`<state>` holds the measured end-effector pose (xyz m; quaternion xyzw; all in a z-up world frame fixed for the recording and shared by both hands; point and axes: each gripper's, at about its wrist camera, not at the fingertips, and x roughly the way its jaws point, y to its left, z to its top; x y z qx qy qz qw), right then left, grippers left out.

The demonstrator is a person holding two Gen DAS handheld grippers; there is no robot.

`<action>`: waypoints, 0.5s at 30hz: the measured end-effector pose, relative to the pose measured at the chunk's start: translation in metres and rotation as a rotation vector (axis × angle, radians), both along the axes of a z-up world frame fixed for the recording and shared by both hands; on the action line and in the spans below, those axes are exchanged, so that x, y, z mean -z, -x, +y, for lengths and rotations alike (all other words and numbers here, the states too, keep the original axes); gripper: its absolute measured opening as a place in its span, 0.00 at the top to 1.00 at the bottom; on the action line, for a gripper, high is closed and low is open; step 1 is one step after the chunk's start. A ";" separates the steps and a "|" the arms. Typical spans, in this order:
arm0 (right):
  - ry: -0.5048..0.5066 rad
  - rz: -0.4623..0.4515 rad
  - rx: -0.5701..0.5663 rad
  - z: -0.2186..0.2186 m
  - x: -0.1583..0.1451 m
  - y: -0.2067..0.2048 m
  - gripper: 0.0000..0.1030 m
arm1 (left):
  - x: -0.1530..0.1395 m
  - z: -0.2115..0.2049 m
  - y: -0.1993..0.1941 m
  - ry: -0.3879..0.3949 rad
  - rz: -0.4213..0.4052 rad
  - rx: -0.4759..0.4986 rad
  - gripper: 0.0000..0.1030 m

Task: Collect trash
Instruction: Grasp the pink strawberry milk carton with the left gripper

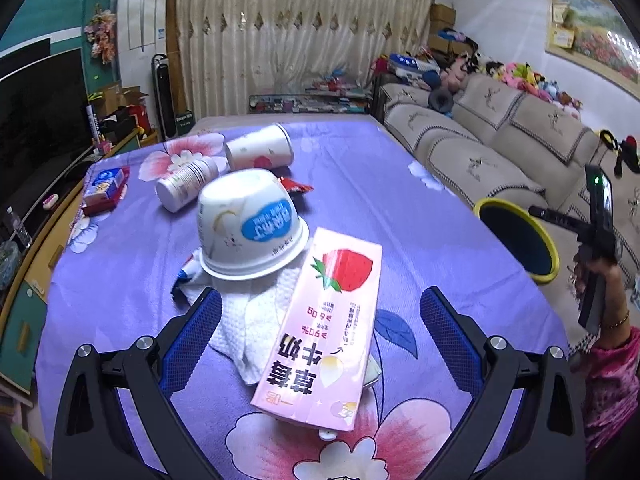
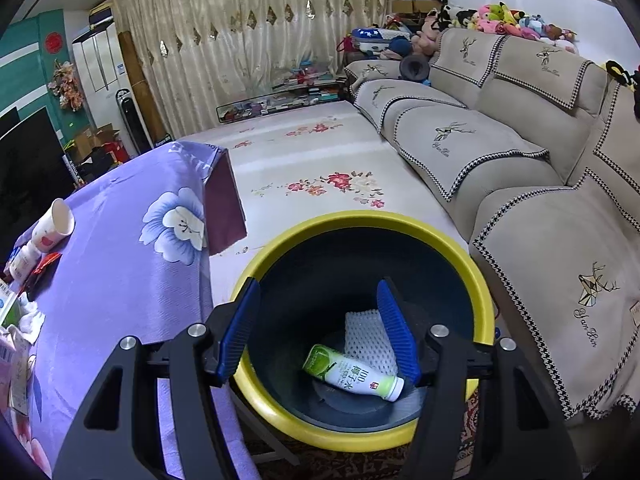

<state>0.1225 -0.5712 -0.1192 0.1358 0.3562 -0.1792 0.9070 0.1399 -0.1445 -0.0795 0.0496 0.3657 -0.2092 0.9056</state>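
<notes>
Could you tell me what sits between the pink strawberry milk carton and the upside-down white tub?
In the left wrist view, a crumpled white tissue lies between the carton and the tub, partly under both.

Black two-finger grippers (image 1: 320, 304) with blue ribbed pads, silver screws; pink patterned sleeve (image 1: 612, 376), gold bracelet (image 1: 618, 320).

Ahead of me a cream curtain (image 1: 296, 36) covers the far wall from side to side. To my right runs a long beige sofa (image 2: 500, 152) with deer-print covers, soft toys (image 2: 516, 20) heaped along its back and a framed painting (image 1: 596, 28) above it. On my left stand a dark television (image 1: 40, 120) and a green wall (image 1: 52, 8). The floor (image 2: 304, 160) is pale, patterned with red flowers.
</notes>
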 end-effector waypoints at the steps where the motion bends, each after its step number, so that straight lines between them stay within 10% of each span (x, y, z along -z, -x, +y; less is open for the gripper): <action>1: -0.001 0.000 -0.002 0.001 0.000 0.000 0.44 | 0.003 -0.001 -0.002 -0.006 0.008 0.005 0.10; 15: -0.013 0.012 -0.016 0.003 0.006 0.000 0.44 | 0.026 -0.011 -0.010 -0.053 0.048 0.041 0.38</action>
